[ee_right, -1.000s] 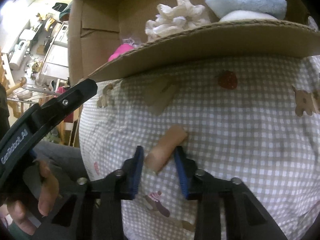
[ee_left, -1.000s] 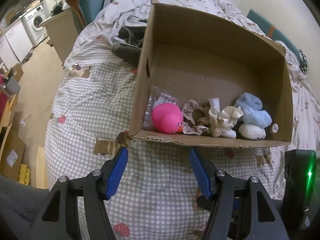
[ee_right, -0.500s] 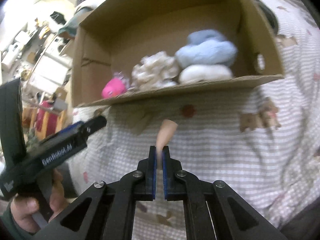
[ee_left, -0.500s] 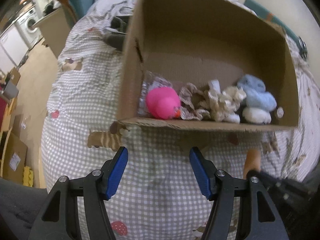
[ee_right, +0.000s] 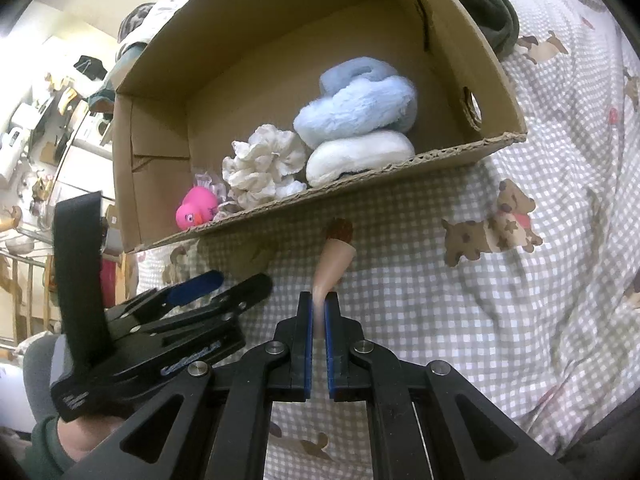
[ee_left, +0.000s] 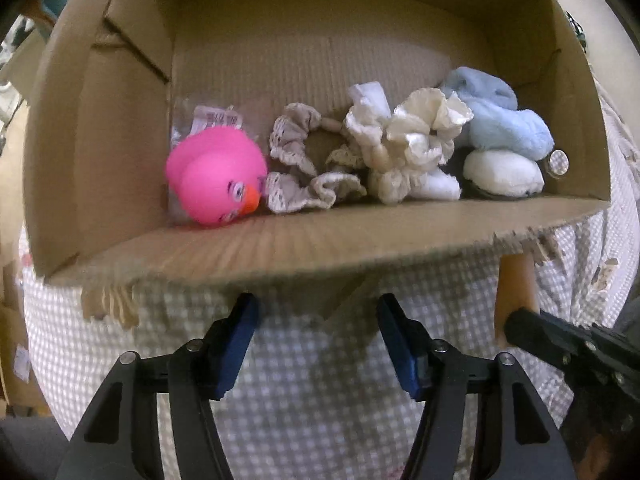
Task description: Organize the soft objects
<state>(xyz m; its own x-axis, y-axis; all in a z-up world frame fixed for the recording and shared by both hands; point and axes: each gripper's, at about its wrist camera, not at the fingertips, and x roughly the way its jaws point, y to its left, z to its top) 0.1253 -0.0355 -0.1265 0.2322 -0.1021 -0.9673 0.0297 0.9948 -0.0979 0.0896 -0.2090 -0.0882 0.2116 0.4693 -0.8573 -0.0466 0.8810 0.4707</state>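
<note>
Peach-coloured and soft, the tube [ee_right: 334, 264] sits pinched in my right gripper [ee_right: 319, 316], clear of the quilt [ee_right: 500, 300] and just short of the box [ee_right: 496, 138] ahead. Already inside the box: duck [ee_left: 218, 176], scrunchies [ee_left: 408, 144], blue plush [ee_right: 356, 108]. I judge only the tube remains outside. My left gripper [ee_left: 318, 320] hangs spread and empty near the box rim.

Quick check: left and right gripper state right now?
Left gripper: open, holding nothing.
Right gripper: closed on a peach soft piece.
</note>
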